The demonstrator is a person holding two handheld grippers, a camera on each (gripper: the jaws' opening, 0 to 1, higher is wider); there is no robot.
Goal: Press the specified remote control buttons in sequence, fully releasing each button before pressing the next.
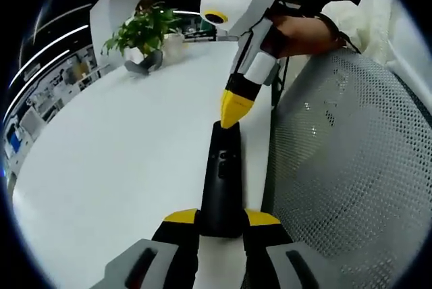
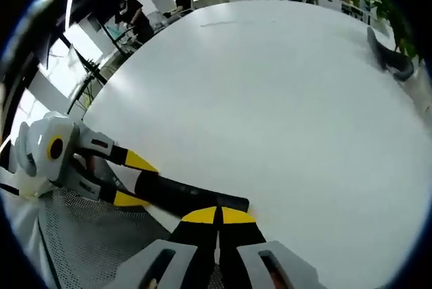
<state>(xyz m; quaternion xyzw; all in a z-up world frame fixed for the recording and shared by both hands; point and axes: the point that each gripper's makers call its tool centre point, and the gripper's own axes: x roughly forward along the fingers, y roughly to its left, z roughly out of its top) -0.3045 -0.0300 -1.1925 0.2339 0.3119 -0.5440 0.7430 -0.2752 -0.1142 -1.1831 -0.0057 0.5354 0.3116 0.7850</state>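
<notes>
A long black remote is held near end first above the white table's edge, with my left gripper shut on it, a yellow tip on each side. My right gripper comes down from above, shut, and its joined yellow tips touch the remote's far end. In the right gripper view the remote lies across the picture. My right gripper is shut with its tips at the remote's right end. My left gripper clasps the other end from the left.
A potted plant and a dark curved object stand at the table's far end. A grey mesh chair back is close on the right, off the table's edge. A person's sleeve shows behind the right gripper. People stand far off.
</notes>
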